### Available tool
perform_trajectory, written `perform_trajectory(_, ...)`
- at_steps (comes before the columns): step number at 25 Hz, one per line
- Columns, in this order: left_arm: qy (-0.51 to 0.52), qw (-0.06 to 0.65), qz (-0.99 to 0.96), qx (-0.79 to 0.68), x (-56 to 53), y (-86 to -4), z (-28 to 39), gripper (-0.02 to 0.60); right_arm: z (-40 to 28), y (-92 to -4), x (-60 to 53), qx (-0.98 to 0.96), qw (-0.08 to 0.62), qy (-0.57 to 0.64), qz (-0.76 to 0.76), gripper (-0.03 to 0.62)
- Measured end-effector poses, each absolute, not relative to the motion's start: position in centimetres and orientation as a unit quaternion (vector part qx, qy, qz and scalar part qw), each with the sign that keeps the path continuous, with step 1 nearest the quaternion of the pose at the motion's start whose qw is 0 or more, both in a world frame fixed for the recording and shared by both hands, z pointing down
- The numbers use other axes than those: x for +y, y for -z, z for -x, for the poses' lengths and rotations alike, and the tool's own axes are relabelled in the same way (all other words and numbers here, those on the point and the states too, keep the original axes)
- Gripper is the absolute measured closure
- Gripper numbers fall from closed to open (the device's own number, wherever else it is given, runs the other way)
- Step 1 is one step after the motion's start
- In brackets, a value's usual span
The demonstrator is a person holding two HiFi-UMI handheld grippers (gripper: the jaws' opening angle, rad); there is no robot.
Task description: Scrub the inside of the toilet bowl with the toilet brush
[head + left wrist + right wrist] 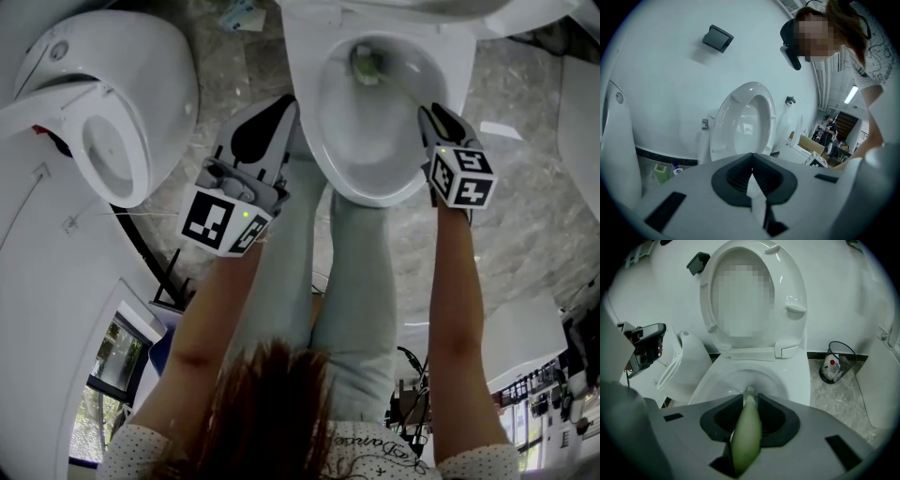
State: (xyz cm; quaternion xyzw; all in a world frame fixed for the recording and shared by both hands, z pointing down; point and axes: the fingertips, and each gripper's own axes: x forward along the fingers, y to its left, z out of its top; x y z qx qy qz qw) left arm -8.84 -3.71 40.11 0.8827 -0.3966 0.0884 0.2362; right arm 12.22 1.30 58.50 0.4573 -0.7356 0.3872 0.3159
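The right gripper (750, 400) has its jaws closed onto the pale green handle of the toilet brush (746, 437), which runs forward out between the dark pads and down into the toilet bowl (723, 380) straight ahead of it. The bristled brush head (367, 64) lies deep in the bowl, beyond the jaw tips and against the far wall of the basin near the drain. In the head view the right gripper (435, 120) hangs just over the bowl's right rim, with the bare inner wall of the toilet bowl (375, 150) to its left.

Ahead of this gripper and above the bowl the raised toilet seat (792, 301) stands upright. Off to its right a wire waste basket (840, 363) sits on the marbled floor (834, 399) with a white bottle (830, 366) inside it. To its left is a second toilet (679, 366).

The left gripper (752, 161) has its jaw tips brought together with nothing between them. In the head view the left gripper (272, 117) is just beside the bowl's left outer edge, apart from the brush. It points at another toilet with a raised seat (745, 122), below a small black box (717, 37) on the white wall.
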Motion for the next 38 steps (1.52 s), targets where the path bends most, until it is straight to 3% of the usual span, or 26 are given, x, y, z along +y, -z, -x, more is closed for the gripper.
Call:
perform_trajectory(10,-0.084,0.24,-0.882,-0.396,-3.8,-40.2,9.0,0.578,-11.8,-58.0,3.0,-0.74,0.34,-0.386,-0.434,0.485)
perform_trajectory(21,-0.081,0.245,-0.88,-0.4,-3.7,-39.9,8.8,0.578,-12.1,-57.6,4.9,-0.762,0.449,-0.306,-0.353,0.485)
perform_trajectory(38,-0.075,0.236,-0.878,-0.41,-5.0,-39.0,9.9,0.578,-13.1,-56.6,2.5,-0.777,0.5,-0.22,-0.315,0.485)
